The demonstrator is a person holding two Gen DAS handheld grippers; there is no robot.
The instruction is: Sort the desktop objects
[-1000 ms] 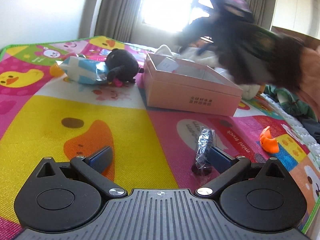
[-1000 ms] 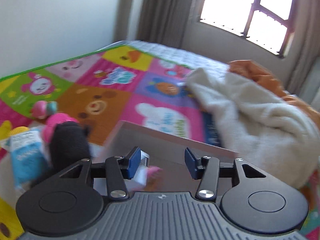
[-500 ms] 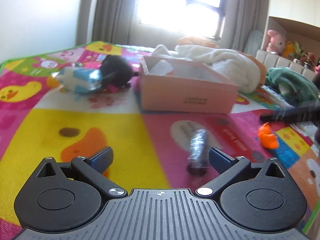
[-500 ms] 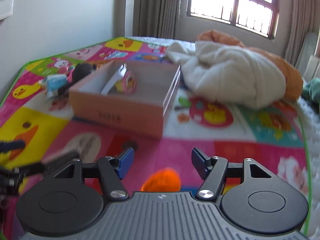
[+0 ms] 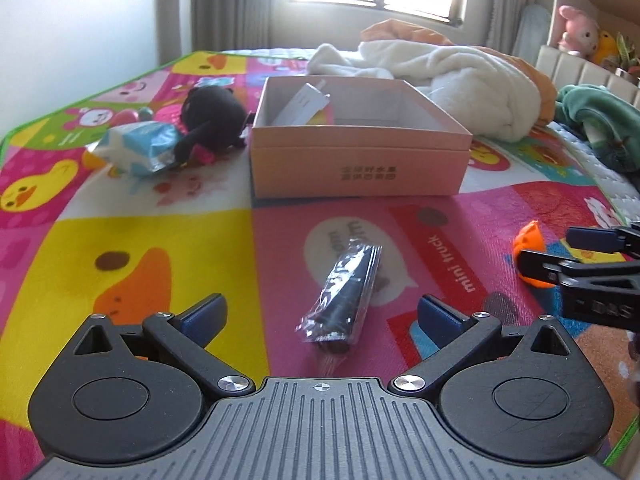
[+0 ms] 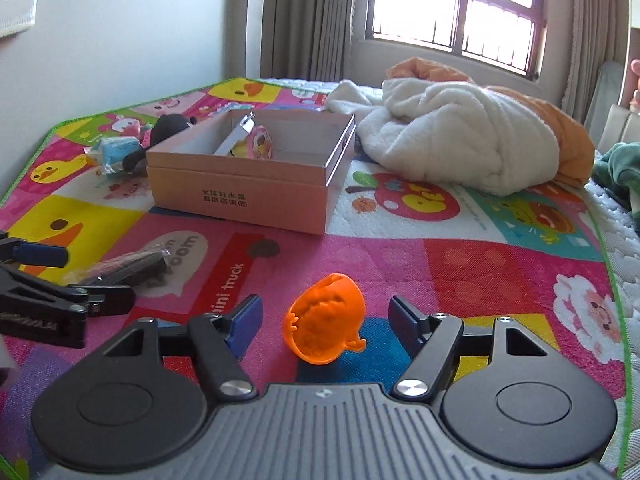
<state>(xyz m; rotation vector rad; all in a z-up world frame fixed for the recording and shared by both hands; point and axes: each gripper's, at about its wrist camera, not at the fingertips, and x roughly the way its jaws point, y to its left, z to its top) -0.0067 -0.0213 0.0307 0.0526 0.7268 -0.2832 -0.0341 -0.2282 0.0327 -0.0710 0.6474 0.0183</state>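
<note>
The right claw (image 6: 326, 320), jaws just widened, stood spread around the orange toy (image 6: 325, 318) on the play mat (image 6: 400, 264) without touching it. The left claw (image 5: 320, 314) gaped over the wrapped black item (image 5: 346, 286).

Bedroom: blanket (image 6: 460, 148), plush toys (image 5: 580, 32)

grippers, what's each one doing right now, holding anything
Left gripper: open, empty, wrapped black item between its fingers.
Right gripper: just been opening, empty, orange toy between its fingers.
</note>
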